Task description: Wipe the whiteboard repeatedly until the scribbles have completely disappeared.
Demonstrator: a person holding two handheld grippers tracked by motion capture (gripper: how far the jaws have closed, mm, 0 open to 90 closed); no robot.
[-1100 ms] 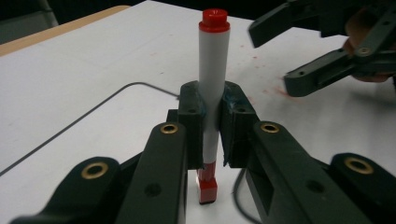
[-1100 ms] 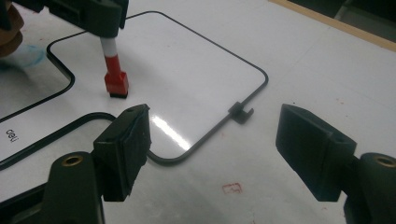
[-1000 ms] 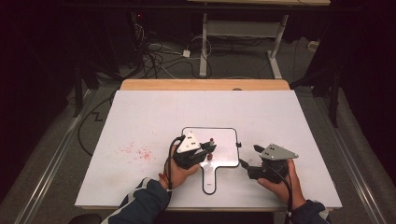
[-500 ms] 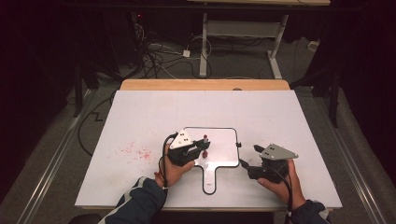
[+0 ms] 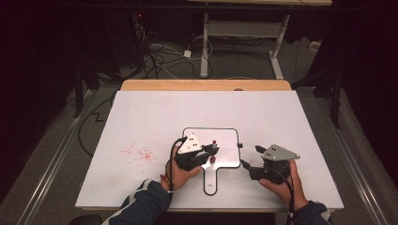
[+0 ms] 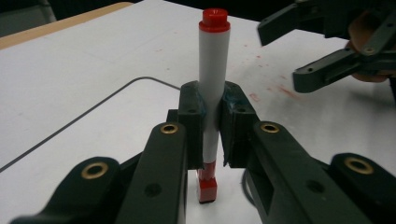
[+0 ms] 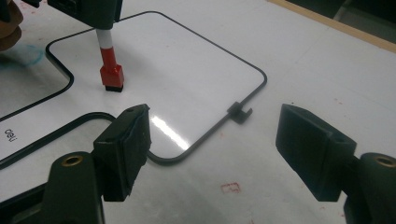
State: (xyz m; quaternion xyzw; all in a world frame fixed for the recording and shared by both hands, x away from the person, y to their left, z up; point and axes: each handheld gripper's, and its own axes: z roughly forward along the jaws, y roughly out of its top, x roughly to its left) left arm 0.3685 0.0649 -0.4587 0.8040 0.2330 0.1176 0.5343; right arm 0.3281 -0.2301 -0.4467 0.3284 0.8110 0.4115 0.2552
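A small paddle-shaped whiteboard [image 5: 227, 140] [image 7: 177, 70] [image 6: 107, 126] with a black rim lies on the white table, its handle toward the person. My left gripper [image 5: 212, 151] [image 6: 213, 116] is shut on a white marker [image 6: 212, 65] [image 5: 214, 143]. The marker stands upright with its red cap on top. Its red lower end with a black pad [image 7: 111, 74] rests on the board. My right gripper [image 5: 251, 157] [image 7: 215, 140] [image 6: 292, 46] hovers open just off the board's right edge, nothing between its jaws.
Red ink specks [image 5: 138, 153] mark the table left of the board. A small black clip [image 7: 240, 113] sticks out from the board's right rim. A wooden strip [image 5: 206, 85] borders the table's far edge, with cables and desk legs on the floor beyond.
The left gripper with the marker slid slightly left across the board, then back right. The right gripper has stayed still and open.
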